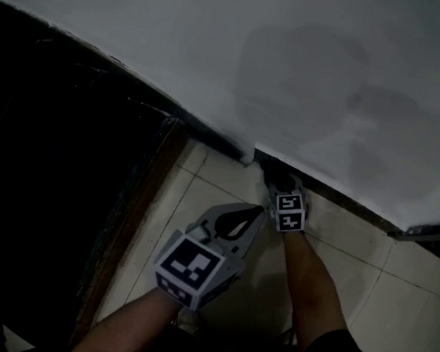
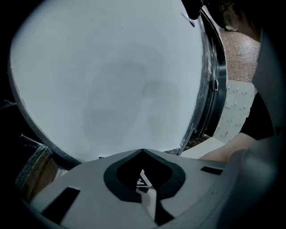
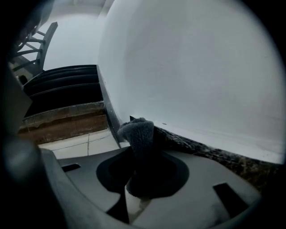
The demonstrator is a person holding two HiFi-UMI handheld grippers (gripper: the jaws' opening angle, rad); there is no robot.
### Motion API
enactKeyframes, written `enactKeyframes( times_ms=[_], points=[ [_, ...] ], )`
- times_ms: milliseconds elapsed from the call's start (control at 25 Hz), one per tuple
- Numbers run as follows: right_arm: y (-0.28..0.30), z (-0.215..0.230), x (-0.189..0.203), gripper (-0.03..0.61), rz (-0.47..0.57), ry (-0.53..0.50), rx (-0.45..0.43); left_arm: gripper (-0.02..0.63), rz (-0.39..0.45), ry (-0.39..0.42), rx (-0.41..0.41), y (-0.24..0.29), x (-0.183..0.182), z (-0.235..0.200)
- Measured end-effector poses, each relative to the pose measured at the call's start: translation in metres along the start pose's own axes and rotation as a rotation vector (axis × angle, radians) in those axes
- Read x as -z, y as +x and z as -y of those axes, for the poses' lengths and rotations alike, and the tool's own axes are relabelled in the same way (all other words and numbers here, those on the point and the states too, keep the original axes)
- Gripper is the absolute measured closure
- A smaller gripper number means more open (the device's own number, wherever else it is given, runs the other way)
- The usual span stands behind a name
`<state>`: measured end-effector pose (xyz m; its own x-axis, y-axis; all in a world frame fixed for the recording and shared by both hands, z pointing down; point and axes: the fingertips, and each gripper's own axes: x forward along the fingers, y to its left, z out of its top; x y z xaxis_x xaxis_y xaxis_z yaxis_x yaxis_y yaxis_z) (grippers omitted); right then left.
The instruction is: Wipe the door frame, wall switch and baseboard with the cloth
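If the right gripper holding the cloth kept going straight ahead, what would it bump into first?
Most likely the dark baseboard under the white wall; the cloth in the right gripper looks nearly against it.

Jaws closed together and holding nothing, the left gripper faces a broad white wall bordered at right by a dark baseboard, with pale floor tiles and a person's forearm beyond.

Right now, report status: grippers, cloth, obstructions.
Right gripper shut on cloth, cloth at the baseboard end. Left gripper shut, empty, off the wall. Nothing seen in the way.
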<state>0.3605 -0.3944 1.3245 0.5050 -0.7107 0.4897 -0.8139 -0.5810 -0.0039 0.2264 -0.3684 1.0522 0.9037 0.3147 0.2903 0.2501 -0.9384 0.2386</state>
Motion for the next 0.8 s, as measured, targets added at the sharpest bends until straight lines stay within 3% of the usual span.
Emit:
enactKeyframes(
  times_ms=[800],
  points=[
    [-0.078, 0.078, 0.031, 0.489, -0.039, -0.03, 0.102, 0.612, -0.014, 0.058, 0.118, 0.04, -0.004, 0.073]
  ],
)
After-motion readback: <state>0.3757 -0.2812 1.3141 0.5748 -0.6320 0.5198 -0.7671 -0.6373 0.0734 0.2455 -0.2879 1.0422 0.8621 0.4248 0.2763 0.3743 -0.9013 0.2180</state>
